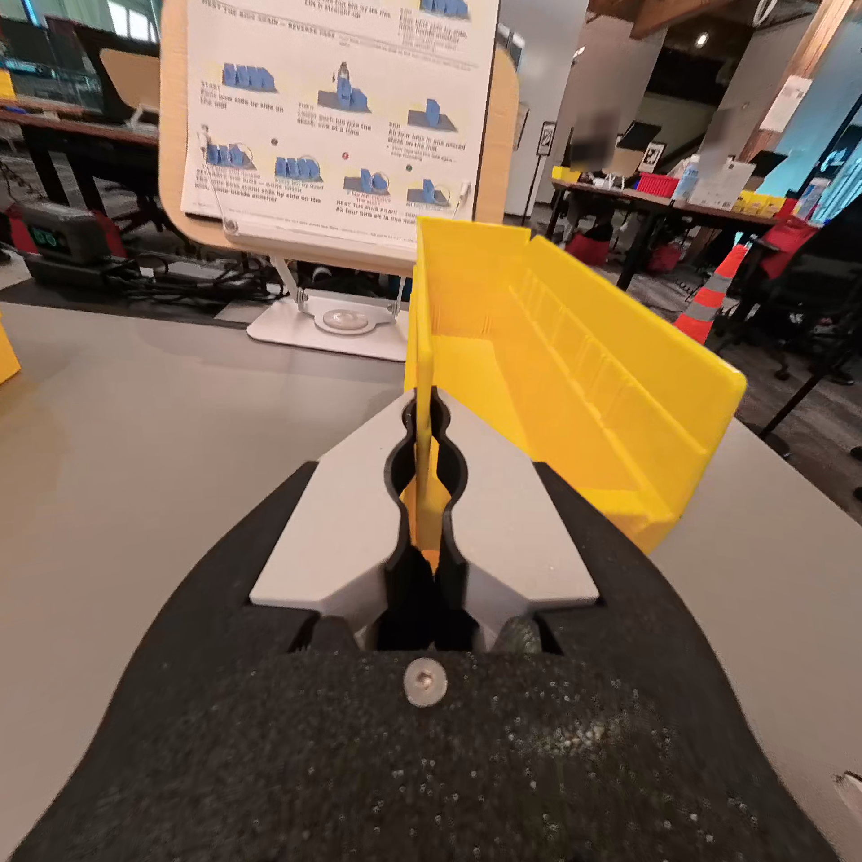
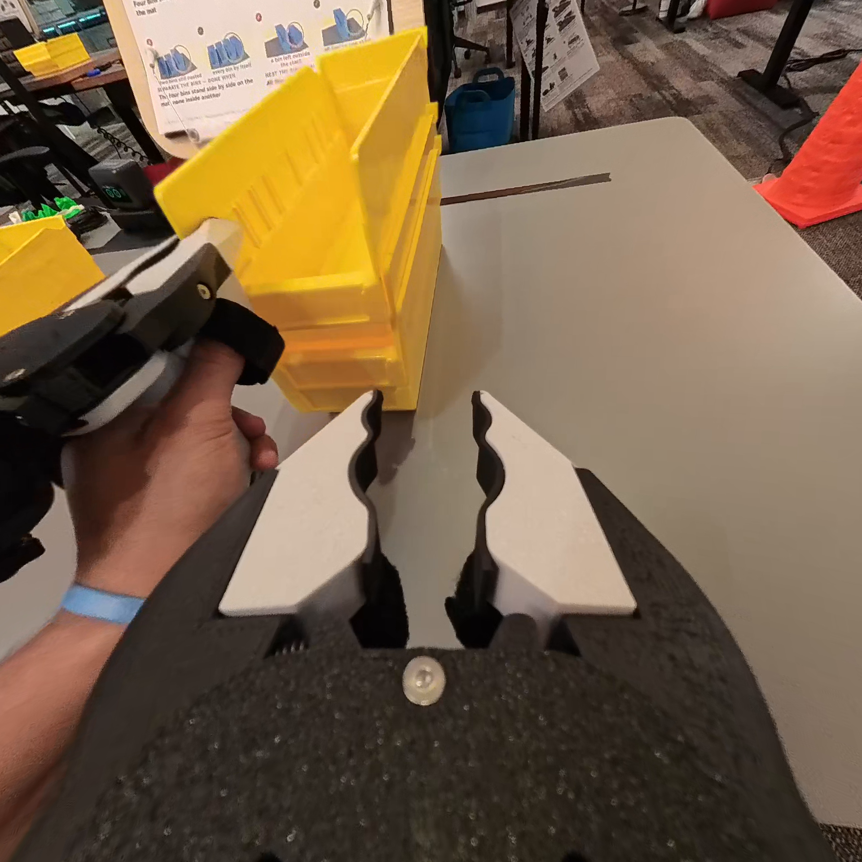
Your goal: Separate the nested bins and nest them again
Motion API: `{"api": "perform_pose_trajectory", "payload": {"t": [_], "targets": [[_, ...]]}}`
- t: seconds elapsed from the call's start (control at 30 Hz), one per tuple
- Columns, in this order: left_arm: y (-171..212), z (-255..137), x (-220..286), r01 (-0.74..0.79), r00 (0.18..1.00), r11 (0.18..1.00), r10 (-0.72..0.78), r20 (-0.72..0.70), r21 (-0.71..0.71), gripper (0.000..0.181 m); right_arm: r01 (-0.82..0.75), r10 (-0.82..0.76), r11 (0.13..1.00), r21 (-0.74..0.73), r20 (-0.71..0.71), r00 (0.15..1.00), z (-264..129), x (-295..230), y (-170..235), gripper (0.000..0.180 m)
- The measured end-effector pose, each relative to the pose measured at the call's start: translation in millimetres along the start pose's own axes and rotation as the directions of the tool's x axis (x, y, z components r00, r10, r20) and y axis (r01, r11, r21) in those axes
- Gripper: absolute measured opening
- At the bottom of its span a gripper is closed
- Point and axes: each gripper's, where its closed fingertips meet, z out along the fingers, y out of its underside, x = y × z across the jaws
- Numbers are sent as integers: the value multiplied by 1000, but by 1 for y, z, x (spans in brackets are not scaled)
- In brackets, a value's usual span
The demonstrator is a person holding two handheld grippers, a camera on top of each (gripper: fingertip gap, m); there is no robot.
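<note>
Pinching together on the thin left side wall of the top long yellow plastic bin (image 1: 573,373), the grey wedge-shaped fingers (image 1: 354,503) of the left gripper (image 1: 423,396) are sitting almost closed, with only the yellow wall showing between their wavy black pads. That bin is sitting tilted — its near end is lifting out of the stack of nested yellow bins (image 2: 368,373) standing on the plain grey table (image 2: 629,373), and from the right wrist view its walls are rising at an angle above the rims of the bins below it. In that same view a person's bare left hand (image 2: 154,476), wearing a light blue wristband (image 2: 100,604), is wrapping around the black and grey handle of the left gripper beside the stack. Fingers (image 2: 541,503) of the right gripper (image 2: 427,396) are standing well apart and gripping nothing, with bare table showing between them; their left tip is hovering just in front of the near bottom corner of the stack, though whether it is touching cannot be told. Another yellow bin (image 2: 37,275) is resting apart at the far left of the table. Behind the stack a white printed instruction sheet on a white metal stand (image 1: 326,326) is facing the grippers — and an orange traffic cone (image 2: 821,154) is standing on the carpet beyond the table's right edge.
</note>
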Motion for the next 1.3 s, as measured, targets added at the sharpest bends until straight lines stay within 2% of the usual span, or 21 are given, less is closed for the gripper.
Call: {"api": "perform_pose_trajectory", "payload": {"t": [0.2,0.3,0.37,0.43,0.5,0.57,0.67,0.77,0.8,0.87,0.93,1.03,1.13,1.17,1.2,1.3], "targets": [[10,-1,1,-82,996,996,82,-20,-41,1,0,1,1000,-13,8,1000,2,-1,3,39],[8,-12,6,-91,987,992,78,-142,-85,33,4,-4,1000,-18,10,1000,2,-2,4,39],[2,-34,7,-72,959,988,30,-282,-137,54,10,-9,1000,-23,12,1000,2,-2,5,39],[-1,-66,-6,-60,912,971,-41,-408,-233,62,14,-14,999,-29,23,1000,2,-5,6,39],[-6,-94,-52,-48,902,953,-87,-423,-300,64,22,-21,999,-34,37,999,2,-9,8,39],[-16,-112,-126,-72,932,953,-41,-360,-296,66,37,-35,999,-35,57,998,2,-15,9,39],[-29,-130,-260,-218,970,931,173,-173,-292,66,73,-69,997,-41,85,994,3,-26,12,40],[-18,-140,-389,-309,931,857,362,54,-411,67,87,-81,995,-47,119,990,4,-38,14,40],[-9,-141,-411,-285,932,846,355,78,-451,70,89,-82,995,-50,130,988,5,-42,16,40],[7,-135,-418,-211,965,852,261,39,-479,75,99,-90,993,-58,139,986,8,-48,18,40],[11,-121,-423,-169,975,874,215,51,-455,69,113,-101,991,-73,149,984,11,-53,22,40],[6,-92,-438,-162,969,906,220,110,-391,49,125,-111,989,-83,159,981,14,-60,26,40],[5,-68,-418,-125,990,924,139,13,-361,30,130,-117,990,-54,202,972,11,-71,22,40],[9,-62,-415,-130,990,920,140,1,-370,20,131,-118,990,-48,219,969,10,-75,22,39],[17,-59,-420,-143,985,902,171,34,-408,3,135,-121,990,-46,231,965,9,-78,22,40],[22,-56,-420,-113,986,886,157,62,-450,2,149,-134,988,-47,233,963,7,-81,25,40]]}}
